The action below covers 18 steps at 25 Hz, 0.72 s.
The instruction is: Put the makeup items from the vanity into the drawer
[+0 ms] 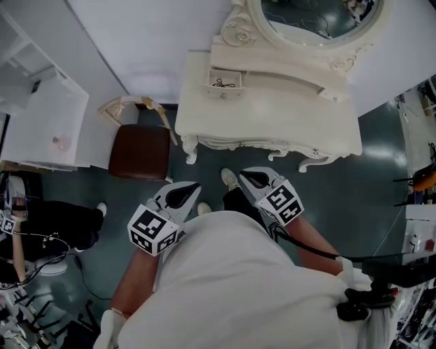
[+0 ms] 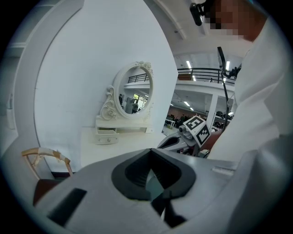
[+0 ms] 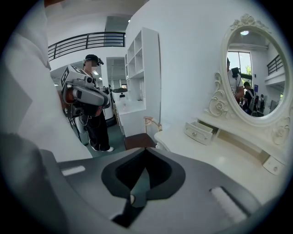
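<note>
A white vanity (image 1: 272,119) with an oval mirror (image 1: 317,20) stands ahead of me. Its small left drawer (image 1: 225,83) is pulled open, and something small and dark lies inside. The vanity top looks bare. I hold both grippers close to my body, short of the vanity's front edge. My left gripper (image 1: 193,186) is shut and holds nothing. My right gripper (image 1: 246,173) is also shut and empty. The left gripper view shows the drawer (image 2: 106,135) far off and the right gripper (image 2: 194,130) beside it. In the right gripper view the open drawer (image 3: 200,131) is at the right.
A chair with a brown seat (image 1: 139,151) stands left of the vanity. A white shelf unit (image 1: 44,126) fills the far left. Another person (image 1: 41,221) stands at the left edge. Dark equipment and cables (image 1: 415,198) crowd the right side.
</note>
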{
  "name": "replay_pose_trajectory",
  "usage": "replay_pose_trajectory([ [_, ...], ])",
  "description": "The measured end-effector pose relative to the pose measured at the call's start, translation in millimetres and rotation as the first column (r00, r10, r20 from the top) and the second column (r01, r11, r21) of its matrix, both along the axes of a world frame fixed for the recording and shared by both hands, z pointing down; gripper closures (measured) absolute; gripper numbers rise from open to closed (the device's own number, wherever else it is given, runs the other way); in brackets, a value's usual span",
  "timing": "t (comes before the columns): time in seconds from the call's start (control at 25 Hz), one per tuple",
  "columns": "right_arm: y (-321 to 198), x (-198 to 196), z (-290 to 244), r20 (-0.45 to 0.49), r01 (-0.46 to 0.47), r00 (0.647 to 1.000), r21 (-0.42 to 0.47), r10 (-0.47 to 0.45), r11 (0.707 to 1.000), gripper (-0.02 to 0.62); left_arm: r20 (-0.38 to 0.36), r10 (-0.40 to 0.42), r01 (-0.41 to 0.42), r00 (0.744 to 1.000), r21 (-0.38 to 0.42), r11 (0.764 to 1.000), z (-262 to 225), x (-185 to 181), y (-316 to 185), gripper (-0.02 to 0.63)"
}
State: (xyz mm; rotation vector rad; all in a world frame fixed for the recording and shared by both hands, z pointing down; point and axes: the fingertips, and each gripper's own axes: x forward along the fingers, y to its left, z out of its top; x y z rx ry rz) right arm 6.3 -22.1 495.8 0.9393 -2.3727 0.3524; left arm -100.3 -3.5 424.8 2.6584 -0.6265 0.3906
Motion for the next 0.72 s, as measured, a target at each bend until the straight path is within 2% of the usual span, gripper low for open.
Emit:
replay_pose_trajectory([
  [0.72,9,-22,-3,-0.011,0.041,0.999,0.015,-0.041,0.999,0.595,-0.005,-0.019,0.019,1.0,-0.006,1.0,5,-15,11,0.607],
])
